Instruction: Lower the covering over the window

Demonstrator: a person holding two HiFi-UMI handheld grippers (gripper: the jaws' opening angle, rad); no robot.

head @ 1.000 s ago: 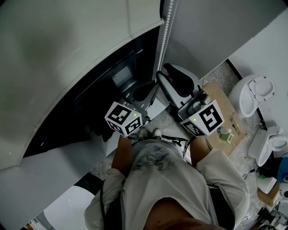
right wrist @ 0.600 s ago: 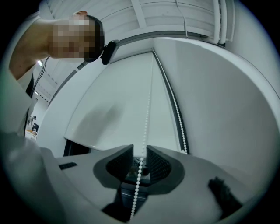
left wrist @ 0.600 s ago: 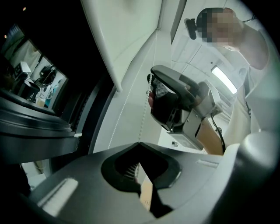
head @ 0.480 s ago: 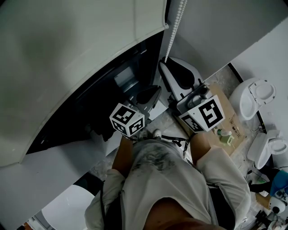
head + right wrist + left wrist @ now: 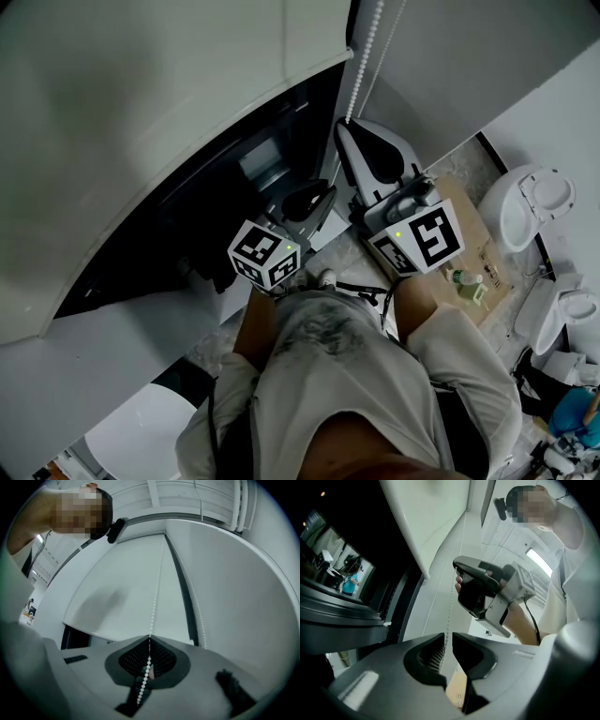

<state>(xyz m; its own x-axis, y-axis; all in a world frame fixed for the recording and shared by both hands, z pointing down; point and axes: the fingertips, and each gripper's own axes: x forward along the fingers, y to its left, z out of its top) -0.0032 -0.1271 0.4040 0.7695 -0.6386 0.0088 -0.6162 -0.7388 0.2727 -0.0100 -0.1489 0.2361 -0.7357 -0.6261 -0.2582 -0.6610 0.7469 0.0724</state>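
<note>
Two grippers, one bead chain: only the upper grip is holding

Right gripper [image 5: 150, 640] has just closed, and its jaws pinch the bead chain [image 5: 155, 592] tight, with beads trailing out below the pinch. Left gripper [image 5: 448, 638], lower on the same strand, has just eased its jaws a little apart. The chain runs through the narrow slot between them, but the pads do not press on it. The blind [image 5: 141, 112] hangs partway down, its bottom edge slanting across the head view, with dark window [image 5: 220, 183] glass uncovered beneath it.

So one grip alone carries the chain. If the right jaws sit between beads rather than on one, a pull could let the chain slide through, and the blind would not move. A second strand [image 5: 200, 613] hangs just to the right in the right gripper view. Catching that one on the next grab would likely raise the blind instead of lowering it. Pulling sideways rather than straight down could make the chain skip instead of turning the blind. The left jaws, barely parted, could also snag beads if that gripper shifts along the strand.
</note>
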